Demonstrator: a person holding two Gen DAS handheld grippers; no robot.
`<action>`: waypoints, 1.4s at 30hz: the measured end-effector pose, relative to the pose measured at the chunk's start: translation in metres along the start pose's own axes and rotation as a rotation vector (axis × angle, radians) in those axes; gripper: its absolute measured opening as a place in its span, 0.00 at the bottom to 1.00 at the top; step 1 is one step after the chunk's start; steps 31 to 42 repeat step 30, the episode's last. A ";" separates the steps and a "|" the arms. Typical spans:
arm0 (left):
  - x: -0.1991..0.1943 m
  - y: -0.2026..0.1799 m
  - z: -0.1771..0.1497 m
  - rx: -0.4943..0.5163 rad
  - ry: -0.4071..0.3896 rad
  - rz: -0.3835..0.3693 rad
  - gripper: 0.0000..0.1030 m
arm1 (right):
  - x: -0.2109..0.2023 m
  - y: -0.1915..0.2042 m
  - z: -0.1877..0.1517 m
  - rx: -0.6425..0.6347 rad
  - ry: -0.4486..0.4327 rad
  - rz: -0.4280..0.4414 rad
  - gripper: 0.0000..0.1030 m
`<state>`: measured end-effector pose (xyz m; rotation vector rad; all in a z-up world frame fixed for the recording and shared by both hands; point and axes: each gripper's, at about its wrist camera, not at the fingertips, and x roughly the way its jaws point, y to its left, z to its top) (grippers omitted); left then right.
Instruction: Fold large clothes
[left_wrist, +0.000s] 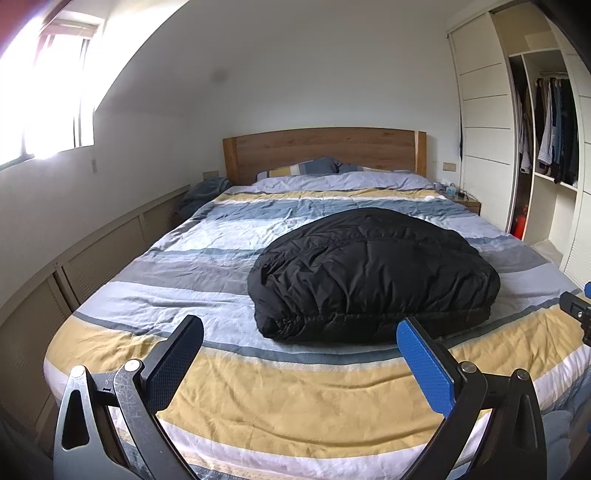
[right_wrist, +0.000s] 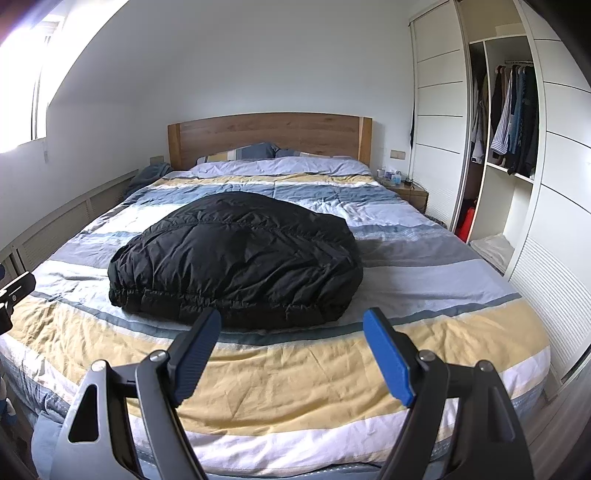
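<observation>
A black puffy jacket (left_wrist: 373, 273) lies folded into a compact bundle on the striped bedspread (left_wrist: 258, 387), its elastic hem toward me. It also shows in the right wrist view (right_wrist: 236, 258). My left gripper (left_wrist: 301, 332) is open and empty, held above the foot of the bed, short of the jacket's front left corner. My right gripper (right_wrist: 293, 325) is open and empty, held just in front of the jacket's hem. The right gripper's body (left_wrist: 576, 314) shows at the right edge of the left wrist view.
The bed has a wooden headboard (left_wrist: 325, 147) and pillows (left_wrist: 306, 168) at the far end. A slatted radiator cover (left_wrist: 92, 254) runs along the left wall. An open wardrobe (right_wrist: 509, 122) with hanging clothes stands on the right, beside a nightstand (right_wrist: 406, 190).
</observation>
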<state>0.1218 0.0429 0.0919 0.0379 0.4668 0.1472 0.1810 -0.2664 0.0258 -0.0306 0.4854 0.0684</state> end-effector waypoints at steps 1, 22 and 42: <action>0.001 -0.002 0.000 0.001 0.002 -0.003 1.00 | 0.001 -0.001 0.000 0.001 0.001 -0.001 0.77; 0.008 -0.010 -0.008 0.005 0.019 -0.035 1.00 | 0.017 -0.003 -0.007 -0.013 0.041 -0.014 0.77; 0.012 -0.006 -0.010 -0.003 0.035 -0.036 1.00 | 0.017 0.002 -0.009 -0.018 0.047 -0.017 0.77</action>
